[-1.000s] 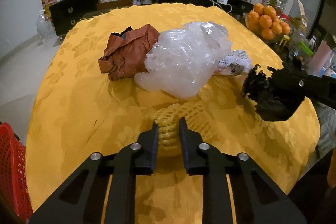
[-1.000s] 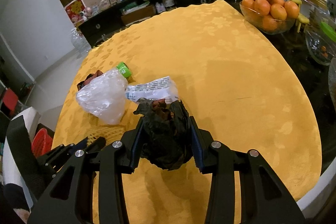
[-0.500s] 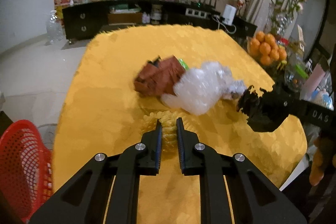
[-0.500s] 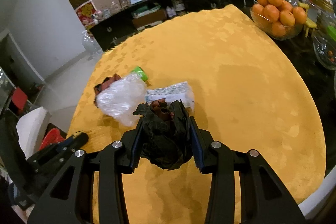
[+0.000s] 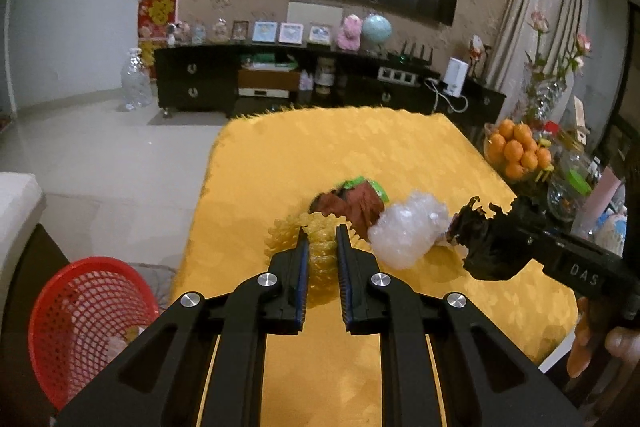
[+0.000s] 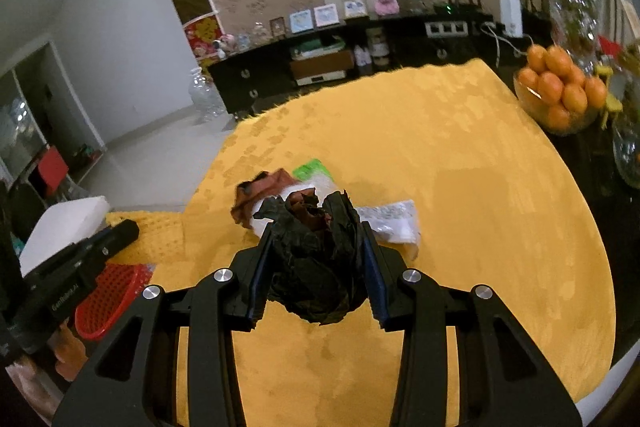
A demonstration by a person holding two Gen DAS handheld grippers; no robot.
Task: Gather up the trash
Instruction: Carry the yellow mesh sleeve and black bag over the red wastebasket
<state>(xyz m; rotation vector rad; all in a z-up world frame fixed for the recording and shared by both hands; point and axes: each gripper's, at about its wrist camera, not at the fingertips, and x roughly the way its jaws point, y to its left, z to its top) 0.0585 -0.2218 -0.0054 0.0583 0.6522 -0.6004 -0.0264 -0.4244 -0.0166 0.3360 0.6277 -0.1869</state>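
Both loads look ready for the red basket (image 5: 90, 311) at lower left: the left gripper (image 5: 322, 251) has its jaws clamped on the yellow foam net (image 5: 316, 235), the right gripper (image 6: 316, 259) on black crumpled paper (image 6: 316, 267); carry each fully over the rim before opening

right gripper (image 5: 476, 247) body, right edge of the left wrist frame: "DAS" in pale letters, anything after that is hidden

left gripper (image 6: 120, 231) body, lower left of the right wrist frame: "GenRobot.AI", small print running along the side

white wrapper (image 6: 390, 223), middle of the right wrist frame: has dark print on it, too blurry to read
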